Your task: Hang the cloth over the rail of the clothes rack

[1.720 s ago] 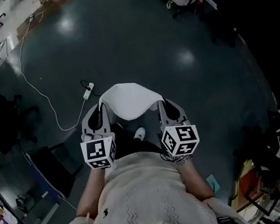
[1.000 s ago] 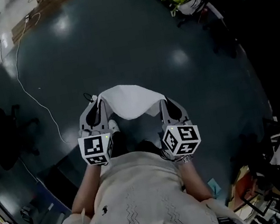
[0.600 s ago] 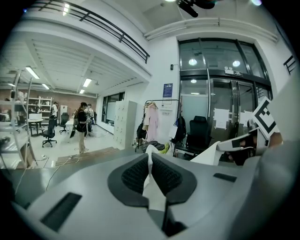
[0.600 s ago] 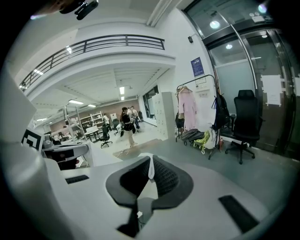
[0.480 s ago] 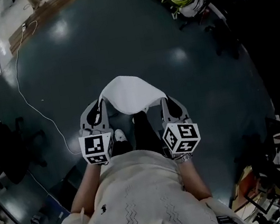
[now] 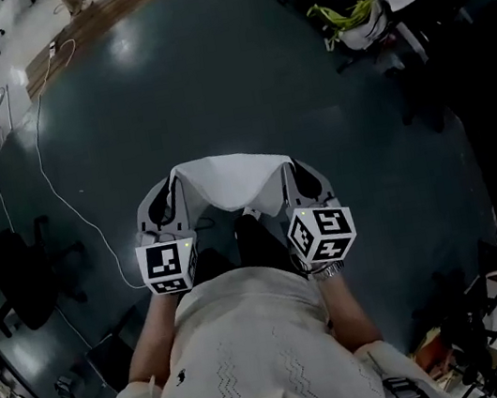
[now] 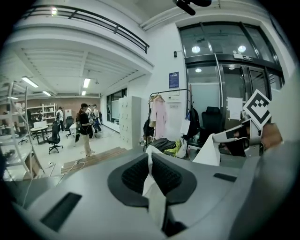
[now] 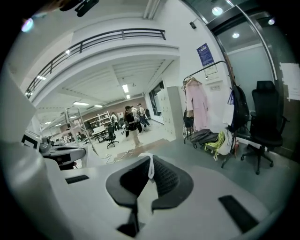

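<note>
A white cloth (image 6: 231, 182) hangs stretched between my two grippers in front of the person's body. My left gripper (image 6: 176, 179) is shut on its left corner, and a strip of cloth (image 7: 151, 183) shows pinched between the dark pads. My right gripper (image 6: 285, 168) is shut on the right corner, with cloth (image 8: 149, 171) caught between its pads. The clothes rack (image 7: 171, 92) stands ahead by the wall, its black rail (image 8: 206, 70) high up. A pink garment (image 8: 197, 107) hangs on it. In the left gripper view the right gripper (image 7: 241, 136) shows at the right.
A black office chair (image 8: 263, 123) stands right of the rack, with bags and a yellow-green item (image 6: 347, 14) on the floor beneath it. A white cable (image 6: 53, 180) runs over the dark floor at the left. People (image 7: 84, 127) stand far off.
Both grippers have travelled forward across the floor with the cloth still stretched between them. The cable and the clutter by the rack have shifted in the head view.
</note>
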Available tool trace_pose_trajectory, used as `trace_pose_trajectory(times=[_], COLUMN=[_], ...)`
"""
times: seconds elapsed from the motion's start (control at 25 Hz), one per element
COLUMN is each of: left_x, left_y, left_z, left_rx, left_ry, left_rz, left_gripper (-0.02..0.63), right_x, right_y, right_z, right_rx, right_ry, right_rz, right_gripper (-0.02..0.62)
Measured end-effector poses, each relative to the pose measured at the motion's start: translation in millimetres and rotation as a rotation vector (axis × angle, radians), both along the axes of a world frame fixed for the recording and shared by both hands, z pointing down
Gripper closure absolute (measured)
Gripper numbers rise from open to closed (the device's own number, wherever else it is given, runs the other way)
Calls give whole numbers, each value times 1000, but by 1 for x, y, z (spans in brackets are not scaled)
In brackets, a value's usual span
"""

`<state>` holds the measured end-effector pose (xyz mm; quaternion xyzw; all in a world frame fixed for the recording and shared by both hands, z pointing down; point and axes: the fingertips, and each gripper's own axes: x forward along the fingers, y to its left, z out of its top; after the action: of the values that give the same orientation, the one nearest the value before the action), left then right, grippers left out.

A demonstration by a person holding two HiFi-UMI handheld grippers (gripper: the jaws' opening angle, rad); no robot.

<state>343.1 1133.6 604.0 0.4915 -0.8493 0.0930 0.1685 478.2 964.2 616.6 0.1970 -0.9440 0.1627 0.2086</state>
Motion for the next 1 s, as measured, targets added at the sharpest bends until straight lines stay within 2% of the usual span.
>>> trace_pose_trajectory(times=[0.16, 0.28, 0.56, 0.84, 1.0], left_x=[-27, -41, -112, -235, -314], left_y=[-39, -59, -100, -171, -211], left_z=[-6, -4, -12, 12, -3], left_rx=[6, 3, 42, 31, 45], left_ry=[-2, 21, 4, 41, 34], left_rz=[-72, -108, -62, 35, 111], left_gripper=[581, 581, 581, 581, 581], right_x=[-37, -57, -131, -233, -289], right_y=[-58, -73, -89, -141, -165], right_z=[-15, -15, -7, 3, -12], right_rx=[10, 0, -17, -19, 1], right_ry=[-31, -24, -7, 14, 6], right_rz=[-39, -65, -90, 13, 106], right_gripper=[572, 572, 572, 572, 572])
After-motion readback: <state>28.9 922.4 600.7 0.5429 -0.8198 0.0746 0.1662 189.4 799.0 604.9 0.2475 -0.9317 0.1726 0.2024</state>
